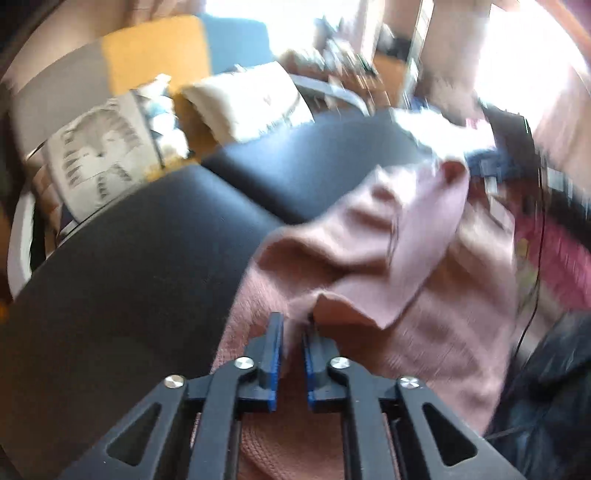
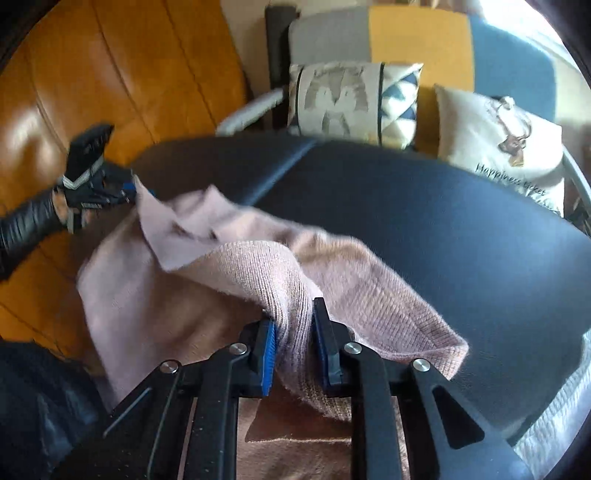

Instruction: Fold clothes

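Note:
A pink knitted sweater (image 1: 388, 240) lies crumpled on a black padded surface (image 1: 129, 277). My left gripper (image 1: 294, 319) is shut on a thin fold of it, which bunches up between the blue pads. In the right wrist view the sweater (image 2: 177, 295) stretches from left to right over the black surface (image 2: 443, 229). There my right gripper (image 2: 293, 314) is shut on a thick ribbed edge that rises between the fingers. At the far left, a hand in a black sleeve holds the left gripper (image 2: 129, 190) at another corner of the sweater, which lifts up there.
Behind the surface stands a grey, yellow and blue chair (image 2: 406, 33) with two printed cushions (image 2: 498, 136). An orange leather sofa (image 2: 129, 74) fills the left. Dark clothing (image 1: 546, 387) lies at the near edge, and a thin black cable (image 1: 535, 277) hangs at the right.

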Tool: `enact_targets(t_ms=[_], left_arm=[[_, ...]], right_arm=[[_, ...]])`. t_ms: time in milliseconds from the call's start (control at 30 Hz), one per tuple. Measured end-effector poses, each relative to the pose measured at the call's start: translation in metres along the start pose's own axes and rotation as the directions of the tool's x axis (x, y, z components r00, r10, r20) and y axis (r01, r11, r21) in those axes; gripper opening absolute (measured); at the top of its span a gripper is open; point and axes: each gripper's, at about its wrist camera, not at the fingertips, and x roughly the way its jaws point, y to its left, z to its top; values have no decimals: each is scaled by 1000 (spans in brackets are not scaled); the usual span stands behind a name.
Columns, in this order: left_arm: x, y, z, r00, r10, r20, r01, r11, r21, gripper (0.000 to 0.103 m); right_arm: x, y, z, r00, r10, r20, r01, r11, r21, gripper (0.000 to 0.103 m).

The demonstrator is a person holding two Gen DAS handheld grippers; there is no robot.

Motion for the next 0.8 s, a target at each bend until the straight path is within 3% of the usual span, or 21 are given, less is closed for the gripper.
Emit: enact_targets(t_ms=[67, 167, 300, 433, 467, 600, 633, 700, 733, 800], left_arm=[[-21, 9, 0, 994, -13, 105, 22, 996, -91, 6], [-34, 25, 5, 982, 8, 188, 25, 984, -175, 6], [-13, 35, 10, 992, 63, 109, -46, 988, -146, 6], [-1, 36, -2, 996, 77, 53, -68, 987, -143, 9], [0, 34, -5, 995, 93, 40, -87, 987, -132, 14], [-4, 22, -17, 996, 88, 25, -85, 992, -95, 18], [-5, 17, -19, 996, 88, 23, -86, 994, -75, 19], [-6, 10, -21, 996, 90, 22, -89, 995, -47, 20], [-7, 8, -21, 995, 94, 22, -93, 995, -42, 20], [-7, 4, -22, 996, 89, 27, -88, 995, -45, 20]], right_arm=[[-14, 2, 4, 998, 2, 66, -4, 999, 33, 15], [-16, -5, 10, 993, -47, 106, 39, 996, 77, 15], [20, -26, 14, 985, -171, 8, 169, 981, 95, 15], [46, -44, 12, 979, -190, -69, 199, 968, 152, 15], [47, -45, 11, 976, -204, -75, 213, 965, 150, 15], [43, -50, 13, 972, -223, -73, 233, 957, 174, 15], [43, -52, 14, 968, -238, -78, 248, 952, 178, 20], [44, -56, 15, 957, -275, -90, 287, 941, 181, 39], [45, -59, 15, 947, -303, -104, 317, 931, 179, 54], [44, -59, 16, 937, -334, -107, 348, 920, 178, 60]])
